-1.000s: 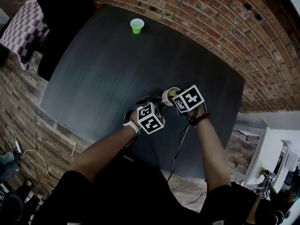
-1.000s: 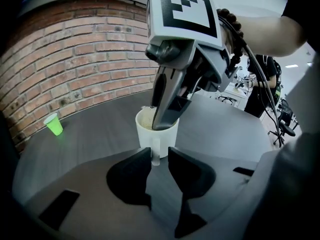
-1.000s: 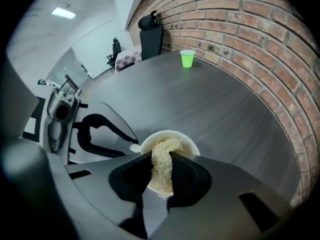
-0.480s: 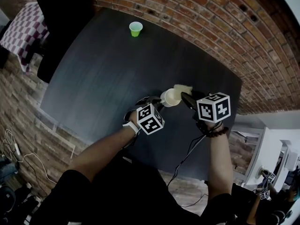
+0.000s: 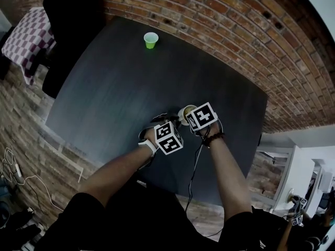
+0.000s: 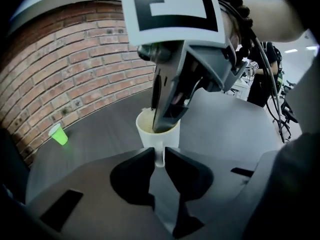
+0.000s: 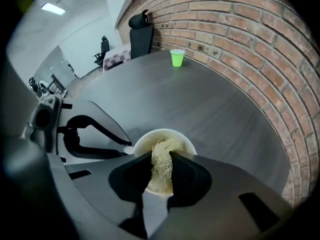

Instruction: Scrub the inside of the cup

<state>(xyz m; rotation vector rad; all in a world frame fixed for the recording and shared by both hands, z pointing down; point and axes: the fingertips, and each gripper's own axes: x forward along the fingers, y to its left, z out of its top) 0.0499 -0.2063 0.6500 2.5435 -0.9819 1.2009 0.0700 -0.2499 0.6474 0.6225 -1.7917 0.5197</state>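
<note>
A white cup (image 6: 149, 138) stands upright on the dark table (image 5: 115, 88), about midway between the near and far edges and right of the middle.

The left gripper (image 6: 159, 156) has its fingers pressed together on the cup's handle. Only a narrow strip of the handle shows between the dark pads, and the rest is covered.

The right gripper (image 7: 162, 154) comes in from above, with its fingers clamped on a pale, fibrous scrubber (image 7: 161, 170). The loose upper end of the scrubber lies over the cup's mouth. Its lower end is pinched deep between the fingers, and their bodies cover the near half of the rim. The cup's floor is out of sight there, so whether the fibres touch the inner wall cannot be told.

In the left gripper view the right gripper's fingers reach down past the rim and block most of the opening. The scrubber itself cannot be made out in that view.

In the head view the right gripper's marker cube (image 5: 201, 116) covers nearly all of the cup, leaving only an arc of rim, and neither gripper's fingers show.

A small green cup (image 5: 151, 40) stands well apart, close to the far edge by the brick wall (image 5: 235, 30), near the far left corner. What it holds cannot be made out.
</note>
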